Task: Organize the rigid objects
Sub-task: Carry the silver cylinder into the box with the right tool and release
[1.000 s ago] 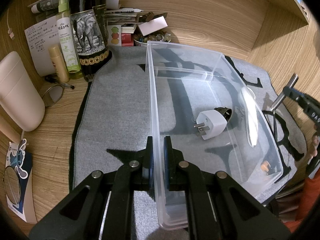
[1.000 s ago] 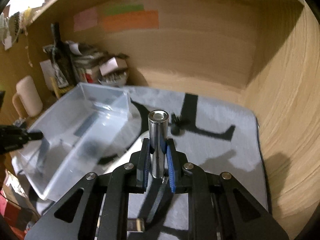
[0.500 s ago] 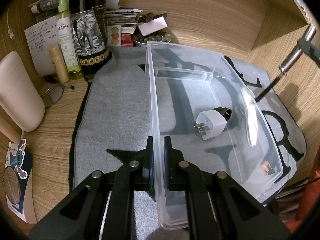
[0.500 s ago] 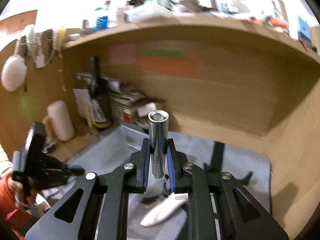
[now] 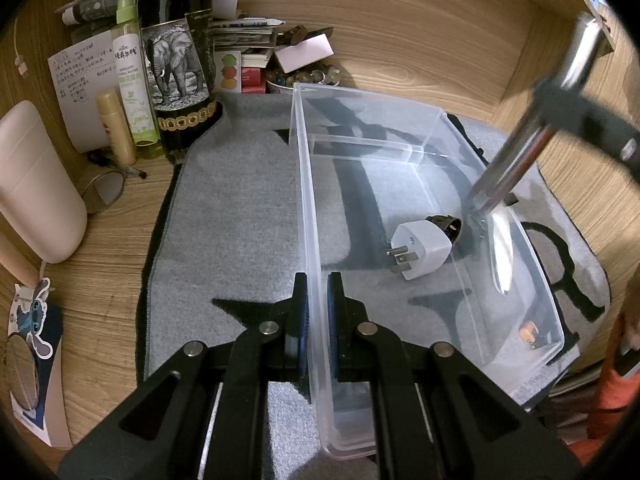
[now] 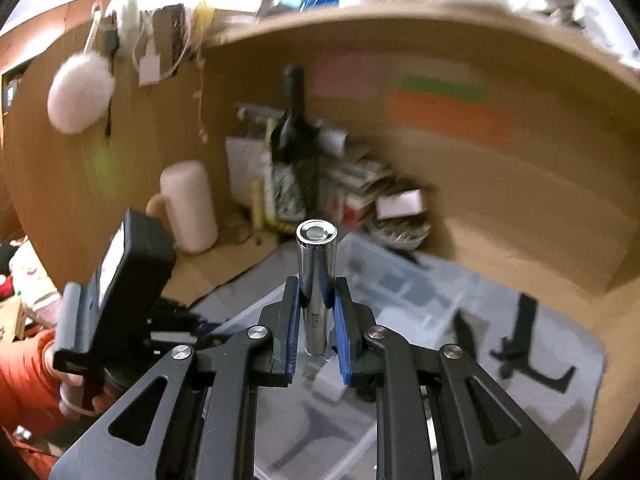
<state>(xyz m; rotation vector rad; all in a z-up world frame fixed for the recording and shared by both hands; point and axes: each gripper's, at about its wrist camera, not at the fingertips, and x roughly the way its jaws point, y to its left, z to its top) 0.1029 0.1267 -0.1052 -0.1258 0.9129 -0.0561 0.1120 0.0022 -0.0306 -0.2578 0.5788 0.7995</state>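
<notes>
My left gripper (image 5: 317, 296) is shut on the near left wall of a clear plastic bin (image 5: 304, 184) that stands on a grey mat. Inside the bin lie a white plug adapter (image 5: 420, 249), a dark ring-shaped piece (image 5: 446, 224) and a small orange item (image 5: 529, 330). My right gripper (image 6: 317, 300) is shut on an upright shiny metal cylinder (image 6: 316, 276). In the left wrist view the cylinder (image 5: 520, 152) slants over the bin's right wall, its lower end near the adapter. The bin (image 6: 400, 280) shows blurred below it.
At the back left stand a dark wine bottle (image 5: 176, 52), a green spray bottle (image 5: 130, 64), a cream tube (image 5: 116, 128) and paper clutter. A beige container (image 5: 36, 184) and a small mirror (image 5: 106, 190) sit left. Wooden walls close the back and right.
My right gripper has carried the metal cylinder from the mat up and leftward until it is over the bin's right side. My left gripper and the bin have stayed still.
</notes>
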